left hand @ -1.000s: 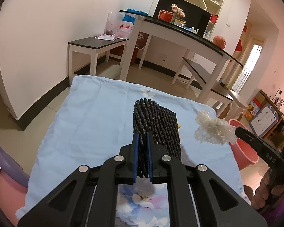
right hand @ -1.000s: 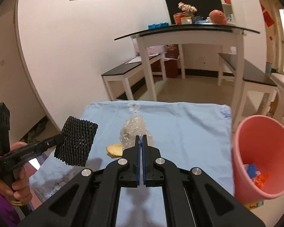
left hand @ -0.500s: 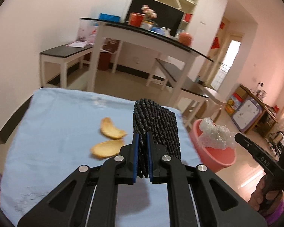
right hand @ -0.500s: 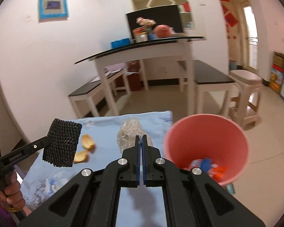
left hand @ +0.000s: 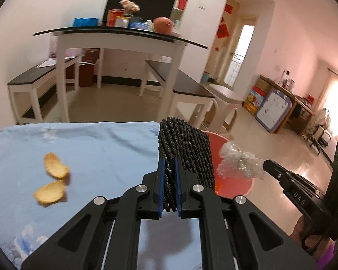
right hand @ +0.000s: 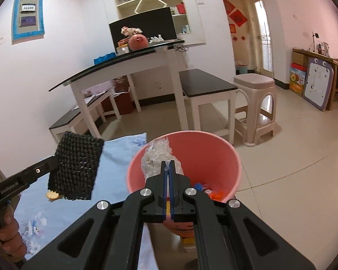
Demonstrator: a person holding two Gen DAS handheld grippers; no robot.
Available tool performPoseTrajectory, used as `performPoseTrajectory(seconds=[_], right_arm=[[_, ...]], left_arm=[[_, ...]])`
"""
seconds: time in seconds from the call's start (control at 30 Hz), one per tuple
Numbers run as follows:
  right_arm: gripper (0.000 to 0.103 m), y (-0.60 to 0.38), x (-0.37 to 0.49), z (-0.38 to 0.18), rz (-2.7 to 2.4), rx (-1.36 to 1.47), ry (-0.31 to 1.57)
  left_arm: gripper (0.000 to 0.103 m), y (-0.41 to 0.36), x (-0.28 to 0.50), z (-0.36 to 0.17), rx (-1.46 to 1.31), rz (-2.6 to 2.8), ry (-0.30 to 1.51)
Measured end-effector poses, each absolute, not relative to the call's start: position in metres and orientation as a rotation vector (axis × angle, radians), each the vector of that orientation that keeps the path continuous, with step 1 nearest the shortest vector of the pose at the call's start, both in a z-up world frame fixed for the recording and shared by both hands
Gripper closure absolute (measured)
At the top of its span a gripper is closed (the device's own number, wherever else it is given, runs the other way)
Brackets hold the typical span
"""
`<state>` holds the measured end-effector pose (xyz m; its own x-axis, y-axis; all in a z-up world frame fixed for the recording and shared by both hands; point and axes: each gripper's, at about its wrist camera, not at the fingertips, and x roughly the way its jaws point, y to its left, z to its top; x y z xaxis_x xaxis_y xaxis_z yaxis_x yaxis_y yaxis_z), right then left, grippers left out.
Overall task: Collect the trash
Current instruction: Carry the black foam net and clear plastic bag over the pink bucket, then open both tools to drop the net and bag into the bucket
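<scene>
Left wrist view: the pink bin (left hand: 234, 189) now shows beyond the blue-clothed tabletop (left hand: 90, 148), out of sight a second ago. Two yellow peel pieces (left hand: 54, 177) lie left on the cloth. The left tool (left hand: 169, 171) is clamped tight on a black foam net (left hand: 187, 150), which hides part of the bin's rim.

Right wrist view: the bin (right hand: 214, 150) has slid from the right edge to centre. A stool (right hand: 254, 110) stands behind. The right tool (right hand: 167, 168), pinched fully closed, holds crumpled clear plastic (right hand: 157, 157) over the bin's mouth.

crumpled clear plastic wrap (right hand: 156, 159) over pink bin (right hand: 223, 155), black foam net (left hand: 187, 148) aloft
</scene>
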<state>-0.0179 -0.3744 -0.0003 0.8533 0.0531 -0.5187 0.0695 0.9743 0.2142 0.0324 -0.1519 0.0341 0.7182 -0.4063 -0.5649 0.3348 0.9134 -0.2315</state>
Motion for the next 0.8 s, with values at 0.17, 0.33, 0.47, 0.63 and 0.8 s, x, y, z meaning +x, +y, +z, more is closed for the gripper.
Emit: performPoseTrajectory(seconds=[0.17, 0.33, 0.47, 0.63, 0.8], right_arm=[[0.102, -0.391, -0.013, -0.012, -0.026, 0.25, 0.562], [0.101, -0.399, -0.008, -0.024, -0.046, 0.259, 0.578], [0.1, -0.405, -0.005, -0.03, -0.054, 0.271, 0.587], [0.098, -0.406, 0.001, -0.034, -0.037, 0.286, 0.594], [0.083, -0.404, 0.001, -0.034, -0.021, 0.283, 0.593]], left_arm=[[0.095, -0.184, 0.048, 0.023, -0.08, -0.437, 0.68], [0.095, -0.204, 0.057, 0.008, -0.059, -0.445, 0.707], [0.095, -0.216, 0.063, 0.0, -0.047, -0.454, 0.709], [0.091, -0.216, 0.069, -0.007, -0.078, -0.479, 0.725], [0.07, -0.213, 0.071, -0.008, -0.114, -0.502, 0.736]])
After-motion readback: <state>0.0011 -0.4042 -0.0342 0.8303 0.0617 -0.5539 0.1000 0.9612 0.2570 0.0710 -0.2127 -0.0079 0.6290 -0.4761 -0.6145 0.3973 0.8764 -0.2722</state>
